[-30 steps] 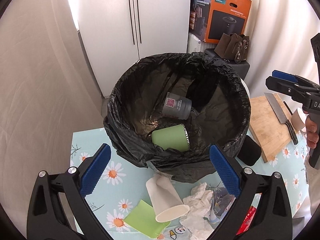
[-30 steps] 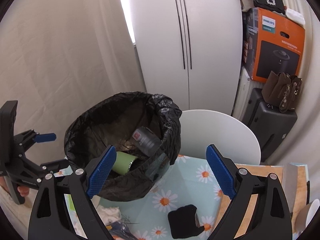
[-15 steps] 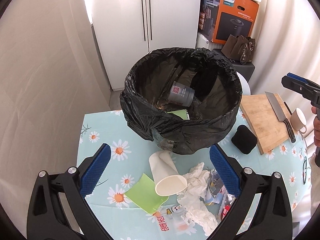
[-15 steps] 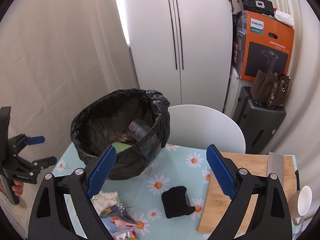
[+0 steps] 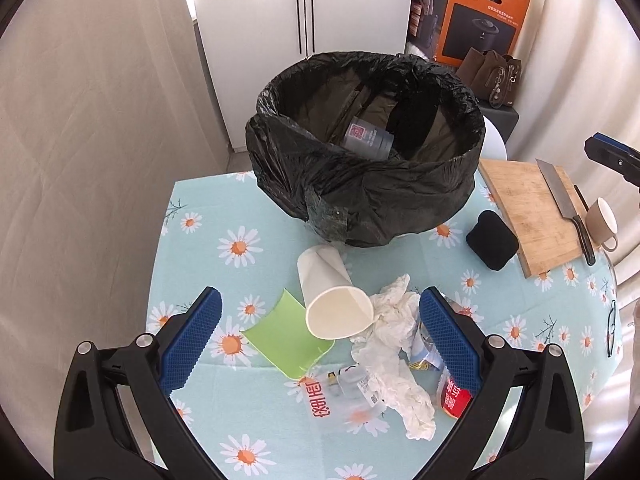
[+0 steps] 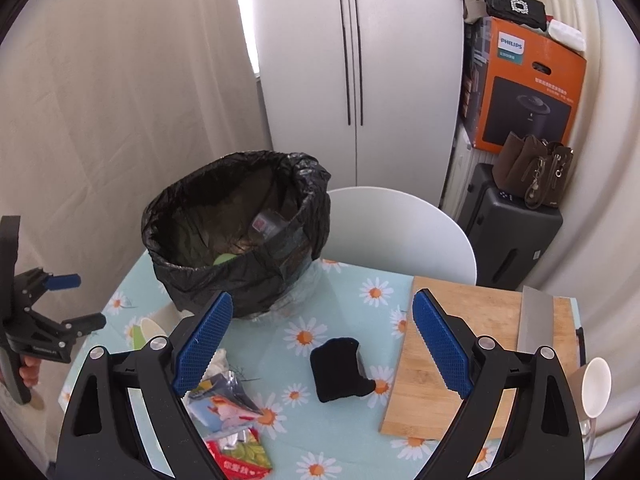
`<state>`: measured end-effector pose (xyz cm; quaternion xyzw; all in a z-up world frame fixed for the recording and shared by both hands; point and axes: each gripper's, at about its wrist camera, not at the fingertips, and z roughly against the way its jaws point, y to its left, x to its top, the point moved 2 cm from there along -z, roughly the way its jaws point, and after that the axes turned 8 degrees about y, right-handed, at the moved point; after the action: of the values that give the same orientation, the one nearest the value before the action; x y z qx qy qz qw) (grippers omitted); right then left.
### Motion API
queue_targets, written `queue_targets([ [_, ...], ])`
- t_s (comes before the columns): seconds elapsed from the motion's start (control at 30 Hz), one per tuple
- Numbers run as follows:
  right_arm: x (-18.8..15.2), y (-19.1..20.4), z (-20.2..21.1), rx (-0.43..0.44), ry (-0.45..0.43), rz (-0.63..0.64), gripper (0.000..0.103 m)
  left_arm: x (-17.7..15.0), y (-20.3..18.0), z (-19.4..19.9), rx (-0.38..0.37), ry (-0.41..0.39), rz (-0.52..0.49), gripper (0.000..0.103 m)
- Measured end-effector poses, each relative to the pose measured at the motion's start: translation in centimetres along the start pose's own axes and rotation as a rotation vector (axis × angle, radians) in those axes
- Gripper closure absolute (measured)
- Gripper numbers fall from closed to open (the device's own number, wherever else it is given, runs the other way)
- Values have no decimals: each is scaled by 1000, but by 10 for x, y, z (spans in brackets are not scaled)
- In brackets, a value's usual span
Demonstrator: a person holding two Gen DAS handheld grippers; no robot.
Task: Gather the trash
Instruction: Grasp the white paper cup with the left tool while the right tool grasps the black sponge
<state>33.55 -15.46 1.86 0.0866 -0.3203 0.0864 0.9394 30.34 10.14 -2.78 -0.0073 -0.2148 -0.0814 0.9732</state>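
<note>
With both sets of tongs apart and empty, lower left gripper [image 5: 318,330] over the near white paper cup [image 5: 332,300], pinch gently mid-wall, lift clear, then drop into the far bin [image 5: 400,200], right gripper [image 6: 322,340] kept aside

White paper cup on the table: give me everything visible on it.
The white paper cup lies on its side on the daisy tablecloth, open mouth toward the camera, base pointing at the black-bagged bin. It looks empty and slightly dented. Its rim overlaps a green paper sheet and touches crumpled tissue. No gripper touches it.
</note>
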Motion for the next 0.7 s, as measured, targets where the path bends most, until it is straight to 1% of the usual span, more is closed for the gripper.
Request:
queue_targets([
  [0.2,-15,0,-14,-53,66,41,16,-9,-3,-16,-1,43,1,6],
  [0.4,-27,4,-32,-56,125,68,16,-14,-14,-30,2,68,-53,6],
  [0.7,-38,4,-58,-43,195,75,16,-11,-20,-60,-19,126,-87,6],
])
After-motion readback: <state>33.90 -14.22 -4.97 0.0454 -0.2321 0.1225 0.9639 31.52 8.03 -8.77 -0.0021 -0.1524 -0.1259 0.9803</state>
